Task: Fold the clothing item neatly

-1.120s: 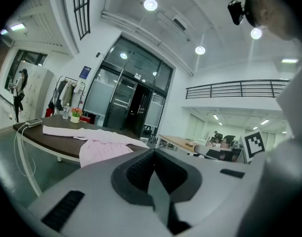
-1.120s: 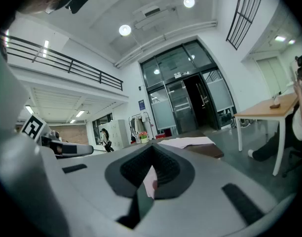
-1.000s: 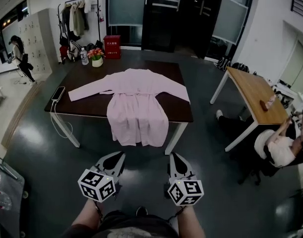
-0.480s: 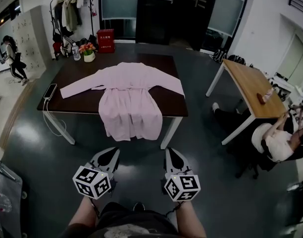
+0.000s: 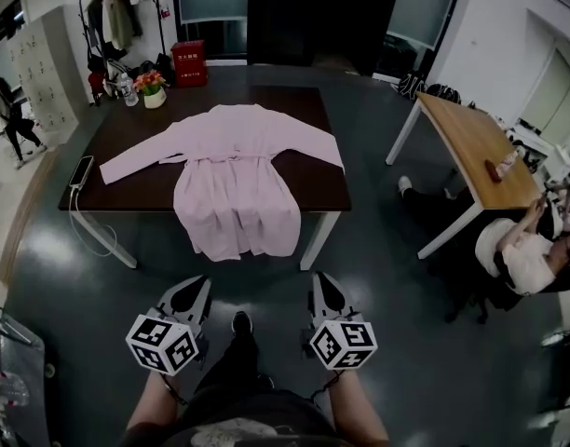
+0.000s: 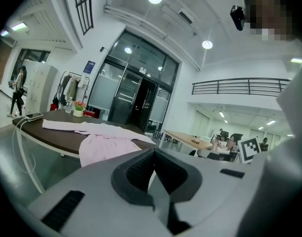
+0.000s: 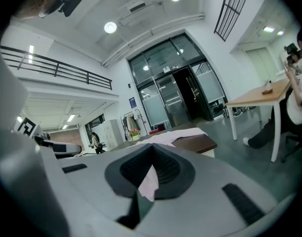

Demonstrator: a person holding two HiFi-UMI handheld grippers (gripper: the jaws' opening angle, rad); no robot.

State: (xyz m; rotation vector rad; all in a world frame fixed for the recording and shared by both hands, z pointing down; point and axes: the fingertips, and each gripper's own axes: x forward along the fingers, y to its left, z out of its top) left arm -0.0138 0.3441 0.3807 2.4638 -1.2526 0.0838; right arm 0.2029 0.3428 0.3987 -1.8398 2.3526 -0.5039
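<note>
While laid flat, robe (image 5: 234,170) | long axis near-far | hem near (sleeves L-R)

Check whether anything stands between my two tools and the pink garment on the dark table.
Nothing visible does. Only bare floor lies between the left tool, the right tool and the pink garment, whose hem hangs over the near edge of the dark table. Both tools are shut and empty.

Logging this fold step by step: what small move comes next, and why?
Probably carry the left gripper and right gripper, jaws shut, forward to the dark table: both hang well short of the pink long-sleeved garment spread there, hem over the near edge.
</note>
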